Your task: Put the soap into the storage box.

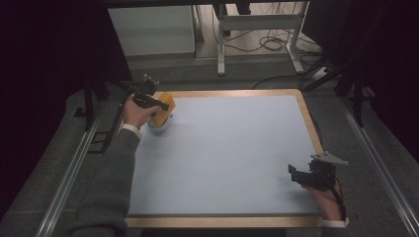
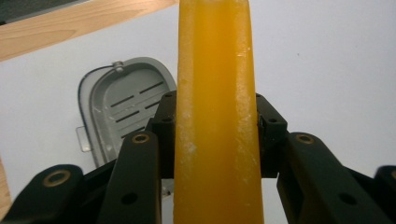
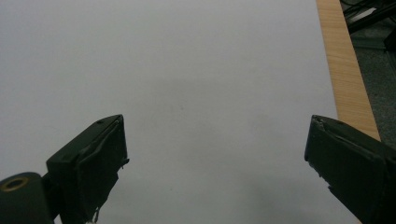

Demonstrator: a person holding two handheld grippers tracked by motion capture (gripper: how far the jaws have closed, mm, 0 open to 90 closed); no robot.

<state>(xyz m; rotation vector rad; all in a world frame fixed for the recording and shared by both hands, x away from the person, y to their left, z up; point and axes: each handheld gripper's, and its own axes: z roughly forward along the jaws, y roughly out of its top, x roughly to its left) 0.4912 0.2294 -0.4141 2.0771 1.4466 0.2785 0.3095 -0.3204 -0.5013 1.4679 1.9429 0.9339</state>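
My left gripper (image 1: 159,104) is shut on an orange soap bar (image 1: 163,108) at the far left corner of the table. In the left gripper view the orange soap bar (image 2: 215,112) stands upright between the black jaws, held above a grey soap dish (image 2: 120,105) with slots in its floor. In the high view the grey soap dish (image 1: 159,128) shows just under the bar. My right gripper (image 1: 299,177) hovers at the near right of the table, jaws wide apart. In the right gripper view nothing lies between the right gripper (image 3: 217,154) jaws, just bare table.
The table (image 1: 232,148) has a pale blue-grey top with a wooden rim (image 1: 309,118). Beyond it are a metal table frame and cables (image 1: 269,42) on the floor. A metal rail (image 1: 69,173) runs along the left side.
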